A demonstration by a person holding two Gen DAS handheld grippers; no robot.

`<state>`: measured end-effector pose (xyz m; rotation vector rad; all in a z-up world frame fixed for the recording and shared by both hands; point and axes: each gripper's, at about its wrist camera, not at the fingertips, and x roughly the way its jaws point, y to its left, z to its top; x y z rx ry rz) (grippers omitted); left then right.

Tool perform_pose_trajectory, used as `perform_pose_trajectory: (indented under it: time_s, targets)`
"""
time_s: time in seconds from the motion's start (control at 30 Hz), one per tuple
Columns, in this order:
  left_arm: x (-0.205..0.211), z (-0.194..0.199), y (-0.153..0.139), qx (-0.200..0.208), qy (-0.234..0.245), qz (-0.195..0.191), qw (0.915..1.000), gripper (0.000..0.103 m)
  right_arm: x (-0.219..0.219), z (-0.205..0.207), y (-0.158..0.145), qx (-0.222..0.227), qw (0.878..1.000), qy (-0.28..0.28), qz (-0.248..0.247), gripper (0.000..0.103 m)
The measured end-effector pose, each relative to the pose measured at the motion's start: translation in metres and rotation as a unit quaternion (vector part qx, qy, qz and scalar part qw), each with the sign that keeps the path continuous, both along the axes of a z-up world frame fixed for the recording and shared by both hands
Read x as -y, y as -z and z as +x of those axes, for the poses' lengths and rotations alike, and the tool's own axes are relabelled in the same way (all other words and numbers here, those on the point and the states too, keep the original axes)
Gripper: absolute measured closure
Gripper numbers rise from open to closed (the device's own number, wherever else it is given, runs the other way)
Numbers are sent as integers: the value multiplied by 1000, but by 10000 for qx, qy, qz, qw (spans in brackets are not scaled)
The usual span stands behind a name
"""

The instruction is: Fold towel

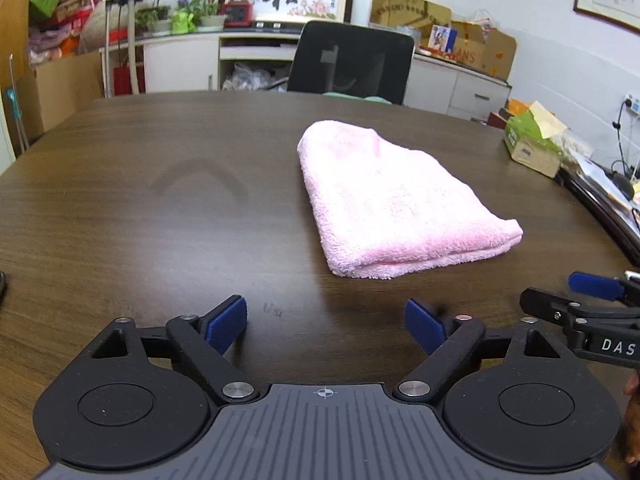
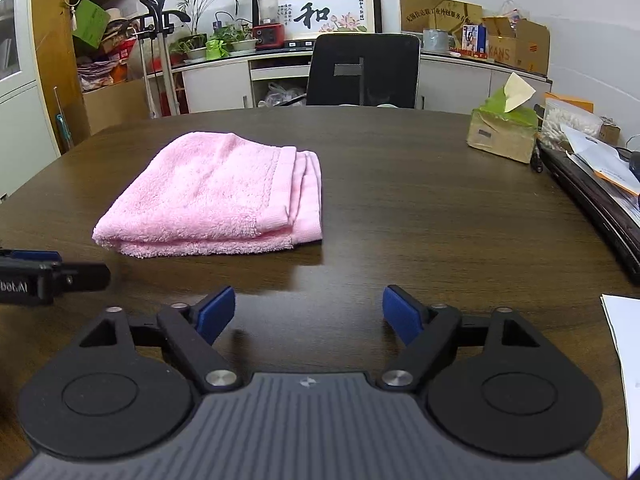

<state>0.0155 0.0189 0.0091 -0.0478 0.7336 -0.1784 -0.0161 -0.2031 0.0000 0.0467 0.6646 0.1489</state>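
A pink towel [image 1: 384, 200] lies folded into a thick rectangle on the dark wooden table [image 1: 160, 208]; it also shows in the right wrist view [image 2: 216, 196], with its hemmed edges stacked on the right side. My left gripper [image 1: 325, 326] is open and empty, low over the table, short of the towel's near edge. My right gripper [image 2: 308, 312] is open and empty, also short of the towel, to its right. Each gripper shows at the edge of the other's view, the right one [image 1: 592, 304] and the left one [image 2: 48, 276].
A black office chair [image 2: 362, 70] stands behind the table's far edge. A green tissue box [image 2: 504, 128] and papers [image 2: 600, 160] sit at the table's right side. A white sheet [image 2: 624, 352] lies near the right front. Cabinets with plants and boxes line the back wall.
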Motion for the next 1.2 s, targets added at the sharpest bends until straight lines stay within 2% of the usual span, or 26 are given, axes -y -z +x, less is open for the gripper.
perform_pose_trajectory:
  time_s: [0.2, 0.47, 0.77, 1.2]
  targets:
    - [1, -3, 2, 32, -48, 23, 10000, 8, 0, 1, 3, -111, 9999, 24, -10, 9]
    - [4, -4, 7, 103, -177, 269, 9994, 0, 1, 2, 4, -204, 9995, 189, -130, 1]
    - [9, -5, 10, 170, -404, 544, 9976, 0, 1, 3, 6, -256, 9988, 243, -326, 1]
    - [8, -6, 9, 151, -534, 589, 9967, 0, 3, 4, 6, -261, 9989, 218, -332, 0]
